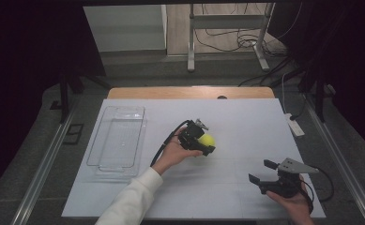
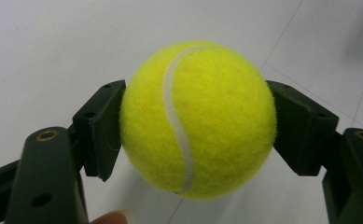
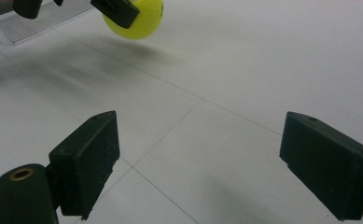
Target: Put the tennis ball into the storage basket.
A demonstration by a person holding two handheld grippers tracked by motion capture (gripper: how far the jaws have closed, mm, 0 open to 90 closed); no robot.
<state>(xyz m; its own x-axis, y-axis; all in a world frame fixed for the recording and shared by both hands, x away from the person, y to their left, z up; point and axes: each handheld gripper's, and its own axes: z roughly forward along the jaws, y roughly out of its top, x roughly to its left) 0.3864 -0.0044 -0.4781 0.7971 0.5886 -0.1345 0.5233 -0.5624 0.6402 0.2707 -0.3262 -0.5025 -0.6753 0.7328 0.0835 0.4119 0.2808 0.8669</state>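
The tennis ball (image 2: 198,119) sits between the two jaws of the left gripper (image 1: 203,140), above the middle of the white desk (image 1: 246,122). Both pads press its sides firmly. The right gripper (image 1: 261,171) rests near the desk's right front corner, jaws wide apart and holding nothing.

**Hidden and cut-off parts**

High view: the left gripper (image 1: 203,140) covers the near side of the tennis ball (image 1: 208,139); whether the ball touches the table (image 1: 246,122) cannot be told. The right hand (image 1: 296,202) and the white sleeve (image 1: 128,201) run off the bottom edge.

Right gripper view: the ball (image 3: 139,18) is cut by the top edge, and the clear tray (image 3: 39,18) by the top left corner.
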